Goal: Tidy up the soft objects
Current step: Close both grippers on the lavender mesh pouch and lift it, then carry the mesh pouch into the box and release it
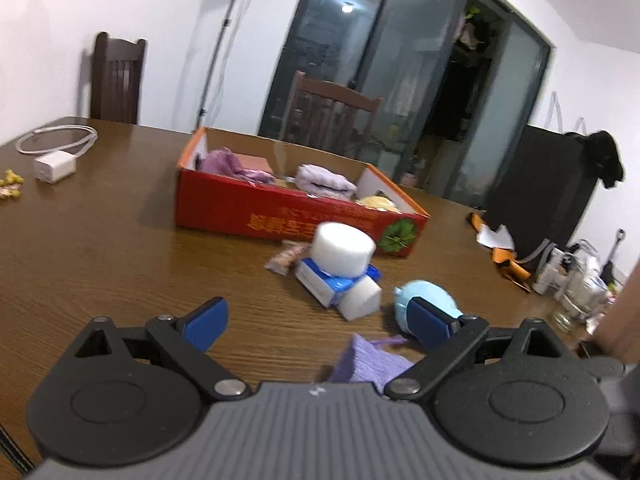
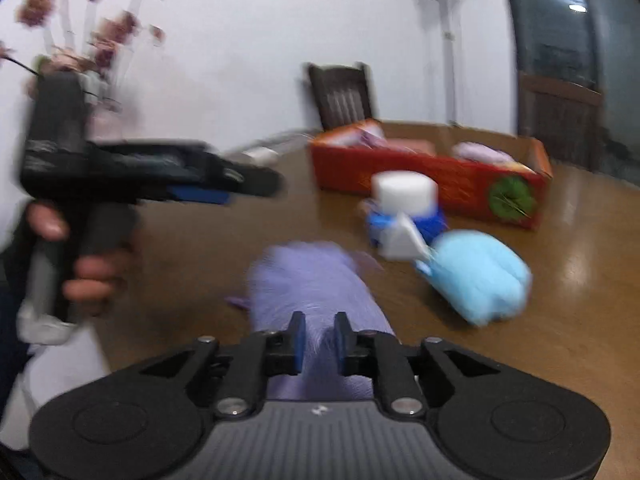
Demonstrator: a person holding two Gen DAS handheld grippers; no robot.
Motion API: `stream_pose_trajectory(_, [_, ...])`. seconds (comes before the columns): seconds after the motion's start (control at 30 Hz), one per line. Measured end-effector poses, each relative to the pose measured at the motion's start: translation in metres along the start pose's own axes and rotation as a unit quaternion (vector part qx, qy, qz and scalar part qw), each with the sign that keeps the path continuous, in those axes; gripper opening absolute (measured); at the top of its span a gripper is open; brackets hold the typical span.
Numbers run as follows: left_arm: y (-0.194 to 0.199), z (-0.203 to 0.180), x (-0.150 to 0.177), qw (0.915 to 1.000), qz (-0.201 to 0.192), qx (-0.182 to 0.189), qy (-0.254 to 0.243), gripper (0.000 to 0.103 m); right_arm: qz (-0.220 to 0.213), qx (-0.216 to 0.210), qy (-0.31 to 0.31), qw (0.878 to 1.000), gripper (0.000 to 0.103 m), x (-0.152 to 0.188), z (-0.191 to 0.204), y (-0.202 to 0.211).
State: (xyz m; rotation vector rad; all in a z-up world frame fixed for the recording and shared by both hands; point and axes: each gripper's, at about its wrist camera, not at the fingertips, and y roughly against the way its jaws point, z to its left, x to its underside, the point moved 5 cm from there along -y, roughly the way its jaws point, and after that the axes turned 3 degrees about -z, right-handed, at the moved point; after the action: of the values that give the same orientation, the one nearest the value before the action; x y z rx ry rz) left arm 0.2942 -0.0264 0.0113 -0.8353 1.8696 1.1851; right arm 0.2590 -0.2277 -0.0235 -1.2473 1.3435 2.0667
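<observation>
Brown wood-grain table (image 1: pixel 100 248). Red box (image 1: pixel 280 212), orange rim, green leaf print. White foam cylinder (image 1: pixel 343 249) on blue-white pack (image 1: pixel 326 282). Light-blue plush (image 2: pixel 478 276). Lilac ribbed cloth (image 2: pixel 312 284). Black grippers, blue pads (image 1: pixel 206 320). White charger (image 1: pixel 54 167).

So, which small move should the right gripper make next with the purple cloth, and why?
Probably lift and carry it toward the red box. The right gripper has its jaws nearly closed, pinching a fold of the purple cloth, which lies on the table. The box is open and already holds similar cloths.
</observation>
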Motion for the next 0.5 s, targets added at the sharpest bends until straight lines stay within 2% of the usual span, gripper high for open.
stream_pose_trajectory(0.07, [-0.006,-0.006,0.008,0.9998,0.018,0.009,-0.009,0.092,-0.008,0.054,-0.03,0.998,0.032,0.0,-0.019,0.008])
stream_pose_trajectory(0.13, [-0.011,-0.016,0.016,0.9989,0.028,0.027,-0.024,0.085,-0.018,0.074,-0.06,0.995,0.032,0.003,-0.028,0.017])
stream_pose_trajectory(0.17, [-0.015,-0.02,0.021,0.9982,0.038,0.035,-0.032,0.075,-0.021,0.07,-0.077,0.994,0.033,0.006,-0.033,0.023])
stream_pose_trajectory(0.2, [-0.019,-0.023,0.026,0.9972,0.053,0.039,-0.036,0.058,-0.024,0.065,-0.098,0.993,0.038,0.011,-0.036,0.027])
stream_pose_trajectory(0.23, [-0.022,-0.025,0.032,0.9958,0.072,0.045,-0.035,0.049,-0.026,0.06,-0.111,0.992,0.042,0.013,-0.034,0.028])
stream_pose_trajectory(0.27, [-0.022,-0.027,0.035,0.9953,0.072,0.059,-0.026,0.044,-0.027,0.057,-0.118,0.991,0.052,0.016,-0.03,0.029])
stream_pose_trajectory(0.3, [-0.021,-0.029,0.038,0.995,0.073,0.065,-0.021,0.039,-0.026,0.057,-0.12,0.991,0.056,0.019,-0.025,0.027])
stream_pose_trajectory(0.43, [-0.006,-0.039,0.047,0.9952,0.065,0.069,-0.024,0.033,-0.019,0.064,-0.114,0.991,0.056,0.025,-0.011,0.014])
stream_pose_trajectory(0.5, [-0.001,-0.039,0.05,0.995,0.065,0.075,-0.008,0.027,-0.017,0.075,-0.118,0.99,0.056,0.025,-0.009,0.007])
